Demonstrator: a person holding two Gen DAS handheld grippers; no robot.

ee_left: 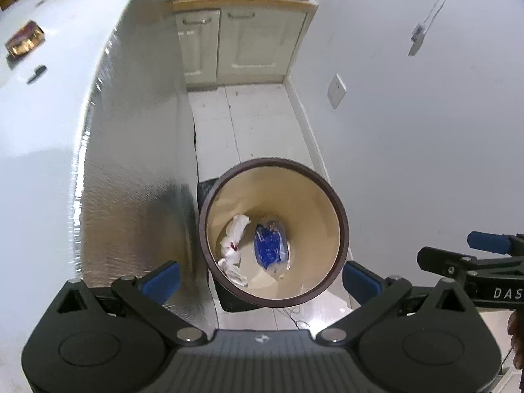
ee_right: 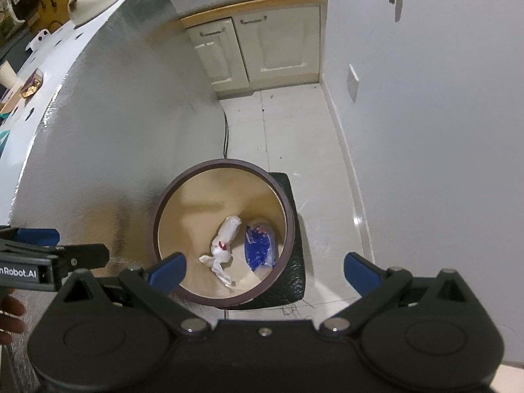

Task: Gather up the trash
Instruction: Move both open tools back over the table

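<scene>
Two bits of trash, a white wrapper (ee_right: 224, 245) and a blue bag (ee_right: 260, 245), lie in the bin (ee_right: 288, 209); my left gripper (ee_left: 260, 278) and right gripper (ee_right: 263, 270) hang above, both spread wide, empty.

One bin (ee_left: 340, 226) stands on one black mat (ee_right: 294, 275). Two pieces of trash lie in it: one white wad (ee_left: 234, 245) and one blue packet (ee_left: 270, 245). Two grippers show, the left (ee_left: 261, 280) and the right (ee_right: 264, 270), each with two blue pads and nothing between them. One cabinet (ee_right: 262, 49) has two doors, each with one handle. One wall socket (ee_left: 337, 90) shows. One gold box (ee_left: 24, 39) lies on the counter (ee_left: 39, 131).
</scene>
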